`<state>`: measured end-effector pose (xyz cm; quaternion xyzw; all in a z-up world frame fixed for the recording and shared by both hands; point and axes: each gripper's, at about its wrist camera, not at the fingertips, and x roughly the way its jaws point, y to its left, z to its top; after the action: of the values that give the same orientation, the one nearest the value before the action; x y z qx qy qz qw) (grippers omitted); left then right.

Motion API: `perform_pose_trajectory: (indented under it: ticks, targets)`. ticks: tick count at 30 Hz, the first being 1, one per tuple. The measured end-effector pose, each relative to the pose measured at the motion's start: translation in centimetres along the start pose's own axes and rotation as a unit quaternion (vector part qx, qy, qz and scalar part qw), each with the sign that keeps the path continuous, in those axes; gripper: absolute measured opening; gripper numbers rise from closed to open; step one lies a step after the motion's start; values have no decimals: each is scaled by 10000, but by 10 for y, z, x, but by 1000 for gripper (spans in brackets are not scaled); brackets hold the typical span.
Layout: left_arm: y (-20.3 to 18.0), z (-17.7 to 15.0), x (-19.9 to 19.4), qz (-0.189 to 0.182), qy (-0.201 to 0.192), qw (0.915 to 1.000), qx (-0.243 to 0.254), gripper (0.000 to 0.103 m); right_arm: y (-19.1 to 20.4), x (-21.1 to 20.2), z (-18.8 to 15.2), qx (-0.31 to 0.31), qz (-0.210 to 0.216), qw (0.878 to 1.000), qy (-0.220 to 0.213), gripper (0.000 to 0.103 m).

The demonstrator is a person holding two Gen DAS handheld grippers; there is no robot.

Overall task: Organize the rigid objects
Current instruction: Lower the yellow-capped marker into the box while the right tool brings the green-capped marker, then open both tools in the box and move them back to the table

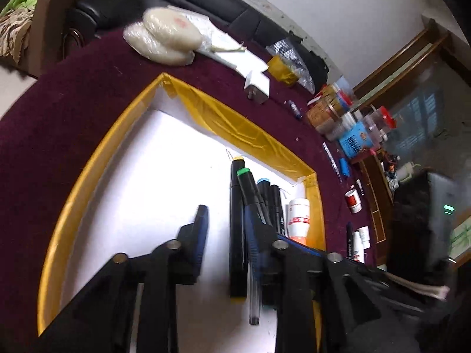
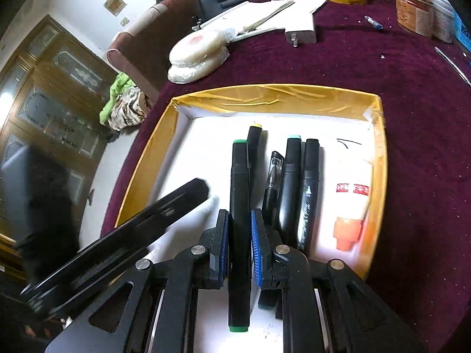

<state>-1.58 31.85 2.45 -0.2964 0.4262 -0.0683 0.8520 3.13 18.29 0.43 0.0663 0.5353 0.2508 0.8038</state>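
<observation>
Lying lengthwise in a shallow white tray point(image 2: 164, 135) edged with glossy, wrinkled yellow tape, a long black green-capped marker point(image 2: 240, 235) is seen between the blue ribbed pads of the right gripper point(image 2: 240, 220), whose jaws are narrowly spread around it; actual contact cannot be told. Its long axis is pointed away from the camera, parallel to the other black markers point(image 2: 297, 191), a clear pen point(image 2: 272, 182) and a smooth white orange-capped bottle point(image 2: 351, 197). The left gripper point(image 1: 225, 220) is held with jaws spread wide, gripping nothing. The tray is set on a plush maroon counter point(image 2: 412, 117).
</observation>
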Motion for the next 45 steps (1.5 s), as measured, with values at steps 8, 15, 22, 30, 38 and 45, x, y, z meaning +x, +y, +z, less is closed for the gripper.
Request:
perform_pose_trajectory:
  ticks: [8, 15, 22, 30, 38, 45]
  targets:
    - [-10, -15, -49, -212, -596, 9980, -60, 54, -7, -28, -5, -185, -100, 9990, -385, 29]
    - [-47, -44, -65, -598, -723, 9956, -15, 63, -67, -100, -26, 43, -154, 9938, -1100, 38]
    - [-114, -93, -50, -1012, -364, 9929, 509, 72, -194, -184, -58, 1092, -748, 9741, -1832, 38]
    - [-173, -152, 9, -1045, 611, 9859, 1153, 71, -288, -233, -95, 1896, -1287, 9514, -2057, 38]
    - [-183, -164, 16, -776, 724, 9857, 1309, 72, -290, -212, -98, 1860, -1158, 9560, -1952, 38]
    - [-181, -170, 21, -620, 790, 9864, 1304, 72, -309, -211, -73, 1760, -1813, 9428, -2172, 39]
